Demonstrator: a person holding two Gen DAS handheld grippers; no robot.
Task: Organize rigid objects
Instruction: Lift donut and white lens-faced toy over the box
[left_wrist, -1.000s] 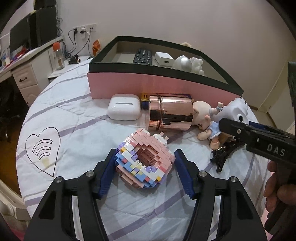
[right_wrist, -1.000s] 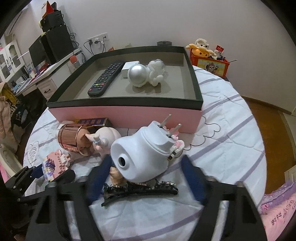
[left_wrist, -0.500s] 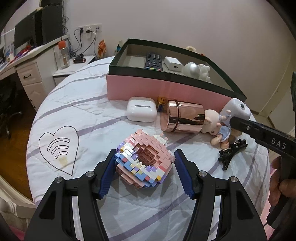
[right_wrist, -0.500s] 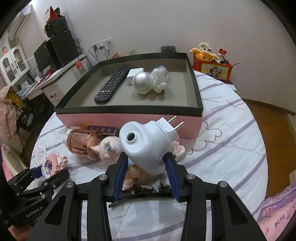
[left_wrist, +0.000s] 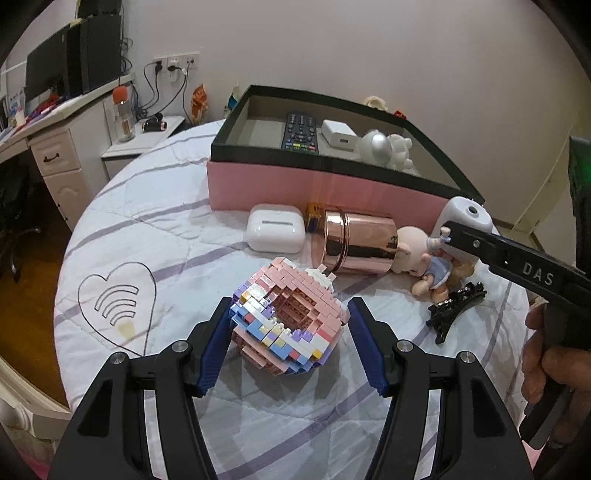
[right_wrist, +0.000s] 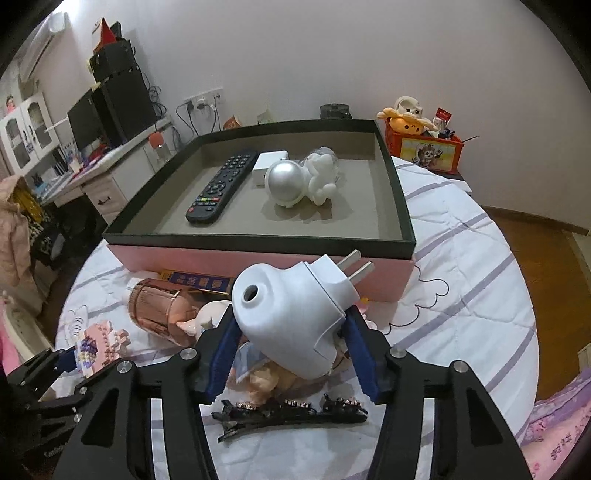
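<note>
Quilted bed (left_wrist: 155, 236): box (right_wrist: 258, 254) has 3 items, approx 6 left outside. Right gripper (right_wrist: 291, 350) clamps white plug (right_wrist: 291, 314); left gripper (left_wrist: 288, 343) brackets brick donut (left_wrist: 288, 325), contact unclear.

Soft, even indoor light fills both views, casting only faint shadows under things on the quilt (left_wrist: 177, 236). The copper cylinder (left_wrist: 354, 242) carries bright streaks of glare. Focus is sharp throughout. Fisheye bending curves the wall (right_wrist: 332, 48) and box rim (right_wrist: 258, 242), and black vignetting darkens every corner.
</note>
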